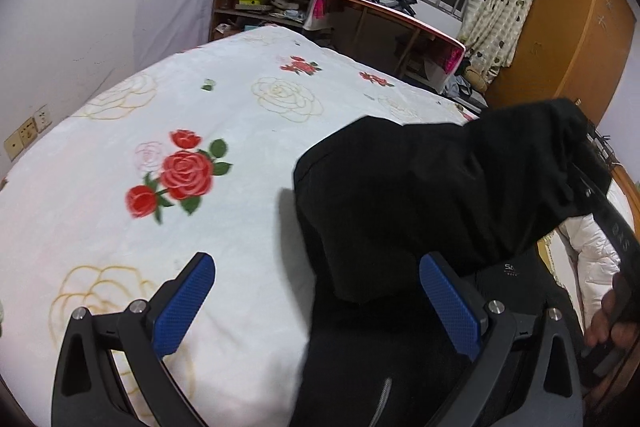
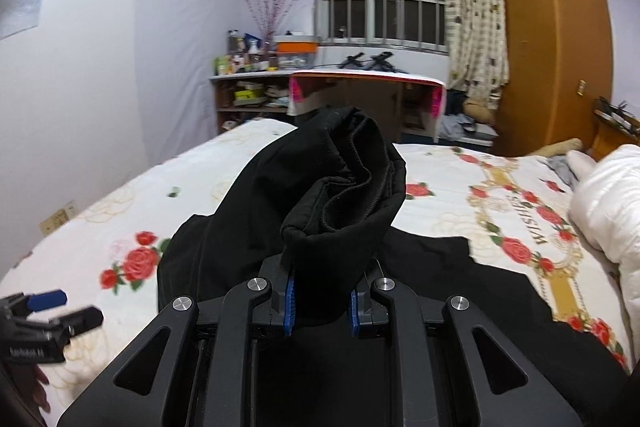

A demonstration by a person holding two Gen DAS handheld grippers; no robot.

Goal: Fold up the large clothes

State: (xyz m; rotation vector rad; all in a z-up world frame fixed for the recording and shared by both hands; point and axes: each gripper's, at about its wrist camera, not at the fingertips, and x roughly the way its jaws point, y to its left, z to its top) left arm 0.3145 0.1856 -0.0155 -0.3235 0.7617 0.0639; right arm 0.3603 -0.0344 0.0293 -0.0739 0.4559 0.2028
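Observation:
A large black garment [image 1: 404,187] lies on the bed's white rose-print sheet [image 1: 180,131]. My right gripper [image 2: 320,301] is shut on a bunched part of the black garment [image 2: 340,187] and holds it lifted above the bed; the rest drapes down onto the sheet [image 2: 500,195]. The right gripper also shows at the right edge of the left wrist view [image 1: 612,223]. My left gripper [image 1: 316,307] is open and empty, over the garment's left edge near the bed's front. It also shows at the far left of the right wrist view [image 2: 52,307].
A white quilt [image 2: 604,199] lies at the bed's right side. A cluttered shelf [image 2: 248,83] and a desk [image 2: 368,95] stand beyond the bed's far end. An orange-brown wardrobe [image 2: 552,35] stands at the right, a curtain [image 2: 476,27] beside the window.

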